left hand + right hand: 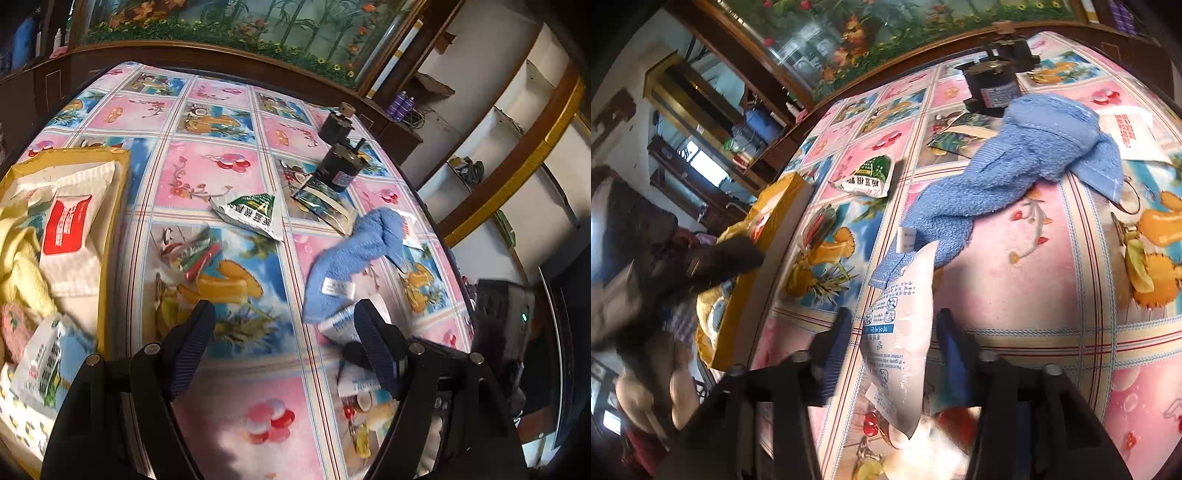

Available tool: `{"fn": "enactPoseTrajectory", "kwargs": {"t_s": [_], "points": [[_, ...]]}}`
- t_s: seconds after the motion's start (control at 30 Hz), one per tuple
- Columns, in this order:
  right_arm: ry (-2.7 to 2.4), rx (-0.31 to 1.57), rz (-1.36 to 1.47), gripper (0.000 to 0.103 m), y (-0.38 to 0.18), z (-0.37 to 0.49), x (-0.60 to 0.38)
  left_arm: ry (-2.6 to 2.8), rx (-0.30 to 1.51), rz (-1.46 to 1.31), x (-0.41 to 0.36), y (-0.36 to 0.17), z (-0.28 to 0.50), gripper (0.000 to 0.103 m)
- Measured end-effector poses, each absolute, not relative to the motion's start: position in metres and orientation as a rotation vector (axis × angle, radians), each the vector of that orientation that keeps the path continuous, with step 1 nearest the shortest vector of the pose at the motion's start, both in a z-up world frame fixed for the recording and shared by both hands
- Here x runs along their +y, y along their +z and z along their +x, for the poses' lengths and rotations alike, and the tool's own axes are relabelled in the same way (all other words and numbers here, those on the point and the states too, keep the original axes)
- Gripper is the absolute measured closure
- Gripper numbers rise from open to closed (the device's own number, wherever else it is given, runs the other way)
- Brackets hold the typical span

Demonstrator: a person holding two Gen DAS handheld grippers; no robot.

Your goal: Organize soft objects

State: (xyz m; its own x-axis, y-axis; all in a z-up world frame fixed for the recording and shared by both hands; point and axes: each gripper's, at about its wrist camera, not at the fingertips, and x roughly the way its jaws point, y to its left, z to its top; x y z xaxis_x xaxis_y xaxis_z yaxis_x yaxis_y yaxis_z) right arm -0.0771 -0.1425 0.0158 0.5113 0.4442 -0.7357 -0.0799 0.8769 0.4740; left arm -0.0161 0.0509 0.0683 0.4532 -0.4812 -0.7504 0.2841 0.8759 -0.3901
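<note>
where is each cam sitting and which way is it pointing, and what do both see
Left wrist: sits on the left gripper, looking forward over the patterned table toward the blue towel and yellow box; its two open fingers show, holding nothing.
Right wrist: sits on the right gripper, looking over the white pouch between its open fingers; the left gripper shows blurred by the box.
Shared: blue towel, green-and-white packet, black motor.
</note>
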Motion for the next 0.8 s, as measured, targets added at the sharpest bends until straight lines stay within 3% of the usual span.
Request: {"fn": "enactPoseTrajectory", "kwargs": {"t_s": [0.3,0.47,0.53,0.57,0.6,0.63,0.67,0.8], "points": [[0.407,0.976,0.541,0.075,0.004,-0.079,-0.166,-0.373,1.011,0.047,-0.005,0.041,0.075,0.026],[0.413,0.972,0.542,0.075,0.004,-0.080,-0.166,-0.325,1.056,0.123,-0.025,0.013,0.088,0.018],[0.412,0.969,0.540,0.075,0.003,-0.080,-0.165,-0.322,1.057,0.170,-0.032,0.013,0.084,0.020],[0.411,0.968,0.536,0.075,0.004,-0.080,-0.165,-0.333,1.053,0.174,-0.032,0.015,0.081,0.035],[0.408,0.967,0.532,0.075,0.004,-0.079,-0.165,-0.344,1.046,0.182,-0.033,0.018,0.078,0.064],[0.405,0.966,0.529,0.075,0.004,-0.080,-0.165,-0.358,1.051,0.182,-0.033,0.021,0.075,0.079],[0.401,0.965,0.526,0.076,0.004,-0.079,-0.164,-0.378,1.055,0.165,-0.031,0.024,0.073,0.087],[0.390,0.961,0.516,0.076,0.005,-0.080,-0.157,-0.422,1.006,0.122,-0.020,0.042,0.056,0.087]]}}
